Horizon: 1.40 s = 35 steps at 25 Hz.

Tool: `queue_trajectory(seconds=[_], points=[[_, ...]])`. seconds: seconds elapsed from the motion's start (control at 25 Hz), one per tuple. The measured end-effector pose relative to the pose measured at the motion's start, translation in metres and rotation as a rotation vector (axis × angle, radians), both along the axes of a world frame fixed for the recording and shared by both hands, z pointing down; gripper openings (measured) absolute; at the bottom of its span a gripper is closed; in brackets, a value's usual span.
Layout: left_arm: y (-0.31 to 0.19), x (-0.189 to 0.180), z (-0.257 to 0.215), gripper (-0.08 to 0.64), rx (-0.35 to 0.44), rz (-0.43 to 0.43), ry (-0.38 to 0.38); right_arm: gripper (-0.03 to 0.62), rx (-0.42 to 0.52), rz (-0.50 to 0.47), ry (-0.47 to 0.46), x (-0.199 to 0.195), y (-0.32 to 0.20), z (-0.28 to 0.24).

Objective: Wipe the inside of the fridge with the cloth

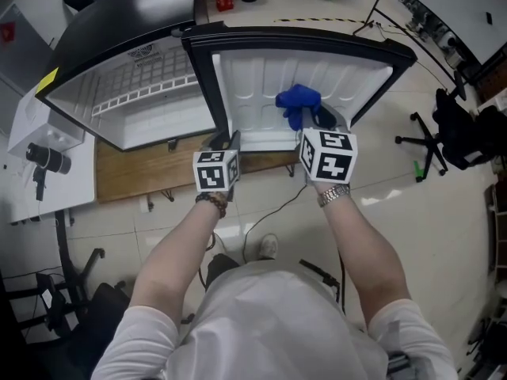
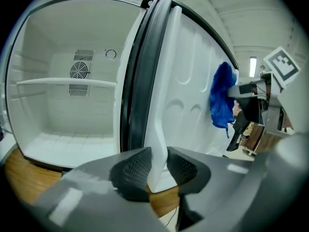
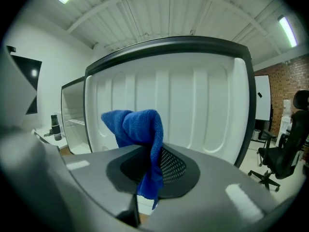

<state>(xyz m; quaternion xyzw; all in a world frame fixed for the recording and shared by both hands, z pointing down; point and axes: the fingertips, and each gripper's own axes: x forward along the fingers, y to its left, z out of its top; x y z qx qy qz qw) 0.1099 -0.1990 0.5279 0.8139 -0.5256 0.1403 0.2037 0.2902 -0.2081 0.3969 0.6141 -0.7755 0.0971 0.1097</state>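
A small white fridge (image 1: 135,93) stands open on a wooden board; its inside (image 2: 63,115) holds one shelf. The door (image 1: 317,74) swings out to the right, its ribbed white liner (image 3: 193,105) facing me. My left gripper (image 2: 157,170) is shut on the door's lower inner edge (image 2: 157,139), one pad on each side of the white lip. In the head view it sits at the door's hinge-side corner (image 1: 226,145). My right gripper (image 3: 149,166) is shut on a blue cloth (image 3: 137,127). The cloth (image 1: 297,105) bunches above the jaws, close to the door liner; touching or not, I cannot tell.
The wooden board (image 1: 135,172) juts out under the fridge. A white stand with a black camera (image 1: 43,158) is at the left. A black office chair (image 1: 444,137) stands on the floor to the right. A cable (image 1: 273,212) runs across the tiles below the door.
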Motion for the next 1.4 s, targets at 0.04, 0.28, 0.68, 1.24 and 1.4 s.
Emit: queue_trajectory(seconds=[0.04,0.28,0.68,1.24,1.4], points=[[0.0,0.0,0.0,0.101,0.001,0.0,-0.002,0.041,0.002,0.009,0.003,0.007,0.0,-0.001],[0.001,-0.001,0.0,0.1,0.008,-0.007,-0.007,0.041,0.005,0.067,0.017,0.047,0.004,-0.002],[0.001,0.0,0.0,0.1,0.01,-0.025,-0.015,0.041,0.011,0.147,0.022,0.099,0.006,-0.004],[0.002,0.0,0.001,0.098,0.004,-0.041,-0.011,0.041,0.021,0.171,0.019,0.119,0.013,-0.006],[0.001,0.0,0.001,0.099,-0.005,-0.035,-0.015,0.041,0.039,0.085,0.007,0.083,0.027,-0.009]])
